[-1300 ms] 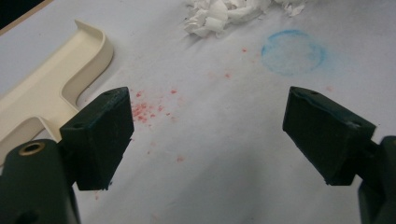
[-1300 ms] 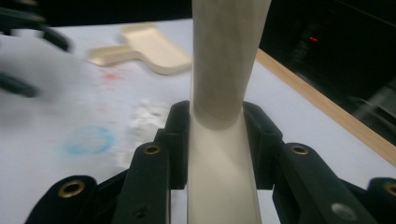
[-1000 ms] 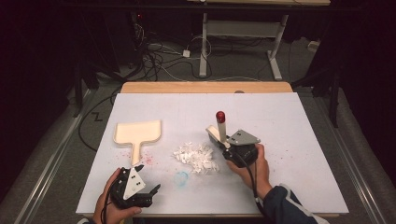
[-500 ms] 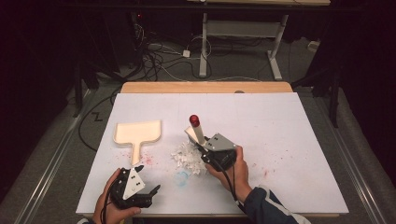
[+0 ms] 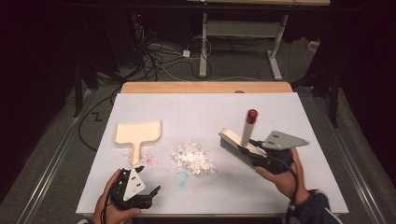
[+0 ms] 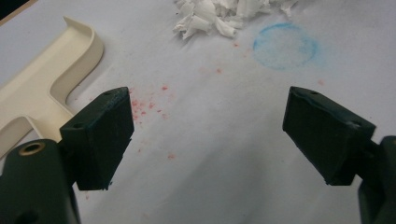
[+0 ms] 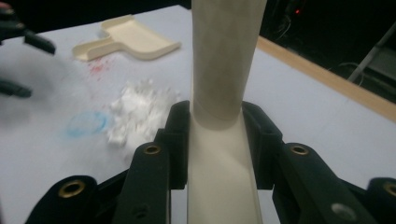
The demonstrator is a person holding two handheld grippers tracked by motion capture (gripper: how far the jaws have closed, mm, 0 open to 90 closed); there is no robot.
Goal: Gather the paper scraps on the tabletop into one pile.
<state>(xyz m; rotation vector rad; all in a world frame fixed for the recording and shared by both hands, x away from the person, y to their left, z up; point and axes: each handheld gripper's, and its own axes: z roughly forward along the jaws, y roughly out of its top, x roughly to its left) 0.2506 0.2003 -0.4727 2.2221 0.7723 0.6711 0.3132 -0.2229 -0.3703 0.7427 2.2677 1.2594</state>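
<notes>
Meanwhile the right tool [image 5: 254, 151] clamped the brush [image 5: 240, 142] handle right of the paper pile [image 5: 193, 157]; the left tool [image 5: 144, 192], jaws wide, sat near the desk's [image 5: 196, 107] front edge, below-left of the pile.

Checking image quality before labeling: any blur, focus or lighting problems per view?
High view: table evenly lit, surroundings nearly black, paper shreds a bit blown out. Left gripper view: jaws soft, near-field; table stains sharper. Right gripper view: brush handle very close and blurred, jaws soft too; dustpan reasonably clear, shreds overexposed.
</notes>
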